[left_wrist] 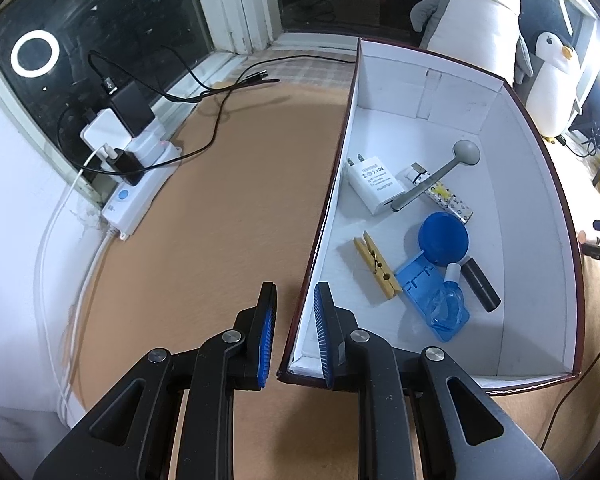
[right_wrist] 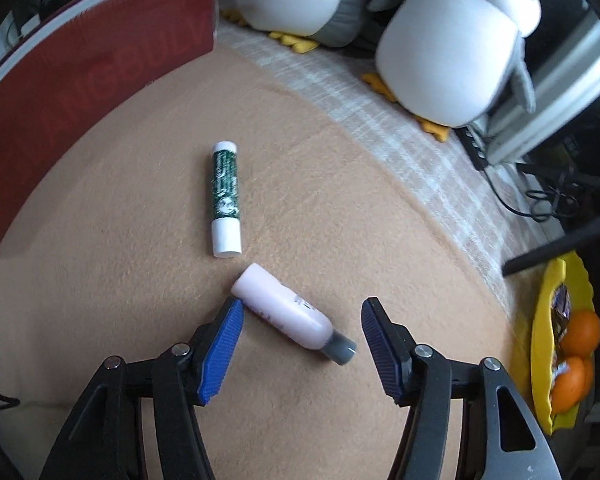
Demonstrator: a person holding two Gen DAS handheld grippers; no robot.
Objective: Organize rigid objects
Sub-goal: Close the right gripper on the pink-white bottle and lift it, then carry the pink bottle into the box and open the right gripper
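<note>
White box (left_wrist: 432, 92) already holds a charger (left_wrist: 374, 184), spoon, blue lid, clothespin (left_wrist: 376, 266) and more. My left gripper (left_wrist: 296, 326) pinches its near wall. Two items left on the felt: green tube (right_wrist: 225, 200), pink bottle (right_wrist: 288, 314). My right gripper (right_wrist: 302, 342) straddles the bottle, jaws apart, not yet clamped.

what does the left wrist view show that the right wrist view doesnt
Only the left wrist view: the box's white inside holding a wooden clothespin, white charger, grey spoon and blue lid, with the left gripper clamped on the box wall, plus a power strip.

Only the right wrist view: a green tube, a pink bottle between the open right gripper, and a yellow fruit bowl.

Both: tan cloth, penguin plushies.
</note>
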